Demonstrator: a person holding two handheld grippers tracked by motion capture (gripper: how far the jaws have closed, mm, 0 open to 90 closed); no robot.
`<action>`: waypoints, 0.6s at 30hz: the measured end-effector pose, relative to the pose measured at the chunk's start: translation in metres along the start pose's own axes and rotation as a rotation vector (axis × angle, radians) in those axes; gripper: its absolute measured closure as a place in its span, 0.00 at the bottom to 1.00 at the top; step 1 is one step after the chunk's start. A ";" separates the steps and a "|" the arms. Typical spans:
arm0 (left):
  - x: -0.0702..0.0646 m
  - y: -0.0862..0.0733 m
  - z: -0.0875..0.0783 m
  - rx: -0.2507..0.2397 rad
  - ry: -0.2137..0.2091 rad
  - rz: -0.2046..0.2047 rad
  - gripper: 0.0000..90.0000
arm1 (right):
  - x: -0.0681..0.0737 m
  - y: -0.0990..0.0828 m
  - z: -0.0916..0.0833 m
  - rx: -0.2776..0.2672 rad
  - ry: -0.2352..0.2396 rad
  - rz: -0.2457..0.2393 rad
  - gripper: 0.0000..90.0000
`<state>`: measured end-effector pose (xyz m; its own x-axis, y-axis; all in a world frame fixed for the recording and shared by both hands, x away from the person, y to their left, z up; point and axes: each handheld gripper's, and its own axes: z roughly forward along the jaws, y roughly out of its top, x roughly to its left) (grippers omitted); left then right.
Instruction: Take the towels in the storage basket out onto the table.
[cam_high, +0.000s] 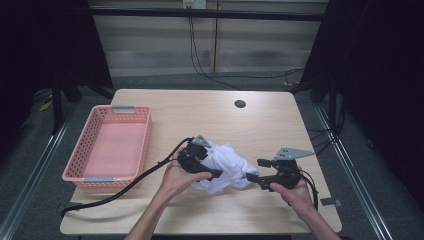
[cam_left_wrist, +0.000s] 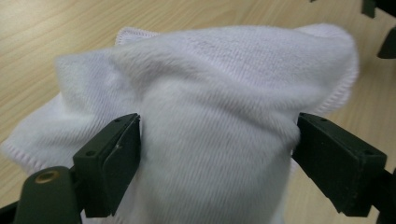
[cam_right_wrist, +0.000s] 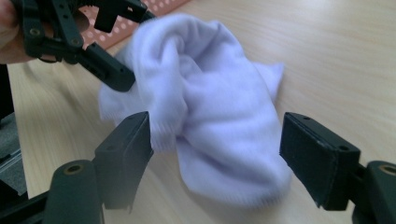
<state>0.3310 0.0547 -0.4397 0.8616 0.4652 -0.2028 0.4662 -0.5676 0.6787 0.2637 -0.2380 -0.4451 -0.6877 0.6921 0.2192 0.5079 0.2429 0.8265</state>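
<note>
Both forearms are seen low in the high view. Left gripper (cam_high: 216, 173) jaws are spread around the crumpled white cloth (cam_high: 227, 165) mid-table; right gripper (cam_high: 254, 177) is open beside it. Pink basket (cam_high: 107, 142) sits apart, its perforated wall seen from the right gripper view.

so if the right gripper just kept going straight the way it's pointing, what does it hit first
Most likely the white cloth. The right gripper has its jaws open and aimed at the crumpled heap, which lies on the table right ahead. The left gripper sits on the cloth's far side, so it would come later.
</note>
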 end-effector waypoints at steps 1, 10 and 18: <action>-0.001 -0.001 -0.003 0.000 0.011 0.002 0.17 | 0.003 0.005 0.001 -0.008 0.001 -0.013 0.28; -0.013 -0.022 -0.039 -0.081 0.047 -0.018 0.32 | 0.015 0.033 0.047 0.025 0.074 -0.063 0.57; -0.026 -0.060 -0.053 -0.097 0.066 -0.022 0.49 | -0.004 0.026 0.053 0.064 0.072 0.005 0.87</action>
<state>0.2697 0.1127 -0.4372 0.8350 0.5222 -0.1732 0.4600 -0.4898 0.7406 0.3069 -0.1985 -0.4517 -0.7196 0.6433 0.2614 0.5418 0.2846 0.7909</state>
